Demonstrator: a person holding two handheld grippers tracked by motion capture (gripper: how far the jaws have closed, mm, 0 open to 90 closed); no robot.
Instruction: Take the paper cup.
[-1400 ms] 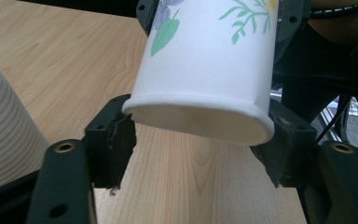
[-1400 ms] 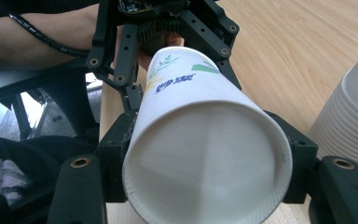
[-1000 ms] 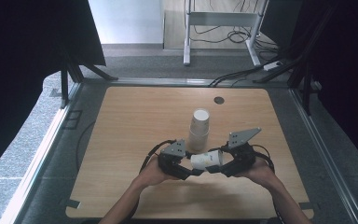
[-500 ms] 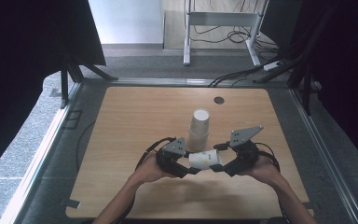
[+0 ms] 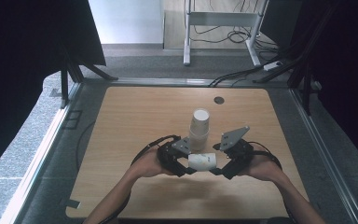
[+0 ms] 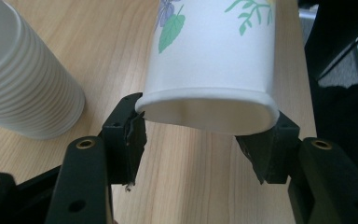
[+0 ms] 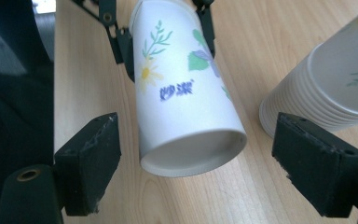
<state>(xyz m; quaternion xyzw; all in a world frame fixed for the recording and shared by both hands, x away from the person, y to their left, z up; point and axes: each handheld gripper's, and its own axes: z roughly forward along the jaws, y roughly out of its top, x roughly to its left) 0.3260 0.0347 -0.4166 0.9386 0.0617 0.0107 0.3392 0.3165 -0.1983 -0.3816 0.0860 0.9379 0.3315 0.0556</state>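
Note:
A paper cup (image 5: 202, 161) printed with flowers lies on its side just above the wooden table (image 5: 135, 116), held between my two grippers. My left gripper (image 5: 185, 167) is shut on the cup's open rim (image 6: 212, 107), squeezing it slightly oval. In the right gripper view the cup's base (image 7: 191, 154) sits between the wide-apart jaws of my right gripper (image 7: 198, 168), touching neither pad. That gripper (image 5: 220, 169) is open. A stack of several nested cups (image 5: 199, 127) stands upside down just behind the grippers; the same cup stack (image 6: 23, 79) lies close to the left jaw.
A small dark disc (image 5: 219, 100) lies near the table's far edge. The cup stack (image 7: 335, 88) is right beside my right gripper's outer jaw. Beyond the table stand a white table frame (image 5: 223, 18) and floor cables (image 5: 242, 74).
Both hands and the lying cup have shifted very slightly to the left. The stack of cups has not moved.

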